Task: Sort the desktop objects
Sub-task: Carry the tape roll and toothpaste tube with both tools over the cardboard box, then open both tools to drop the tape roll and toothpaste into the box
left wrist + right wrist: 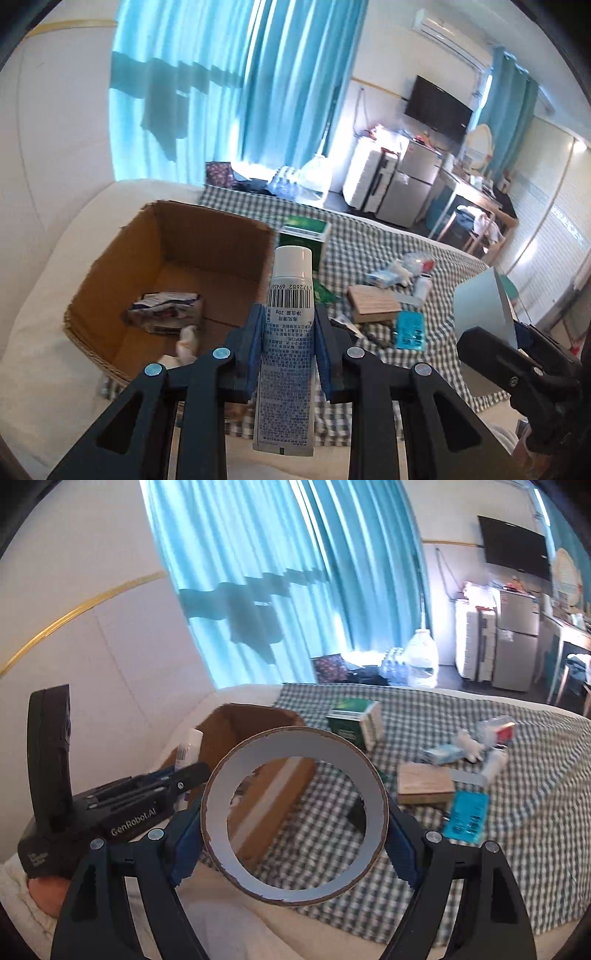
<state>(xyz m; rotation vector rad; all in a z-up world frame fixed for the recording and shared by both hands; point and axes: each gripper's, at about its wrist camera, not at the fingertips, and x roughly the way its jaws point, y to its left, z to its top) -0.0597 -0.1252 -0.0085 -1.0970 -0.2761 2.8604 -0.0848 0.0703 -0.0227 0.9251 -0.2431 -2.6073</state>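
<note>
My left gripper [289, 314] is shut on a white tube [290, 332] with a white cap and a barcode, held upright above the bed. An open cardboard box [214, 240] lies just left of it, with a crumpled packet [164, 312] inside. My right gripper [293, 834] is shut on a brown tape roll [295, 746] with a white inner face, its fingers pressing the rim from both sides. The right wrist view shows the left gripper [184, 771] and its tube [190, 744] at the left, in front of the box [258, 716]. The tape roll [480, 302] shows at the right edge of the left wrist view.
A checked cloth [369, 240] covers the bed. On it lie a green carton [354, 720], a small tan box [424, 784], a blue packet [467, 818] and several small packets and bottles [476, 742]. Curtains, a fridge and a desk stand behind.
</note>
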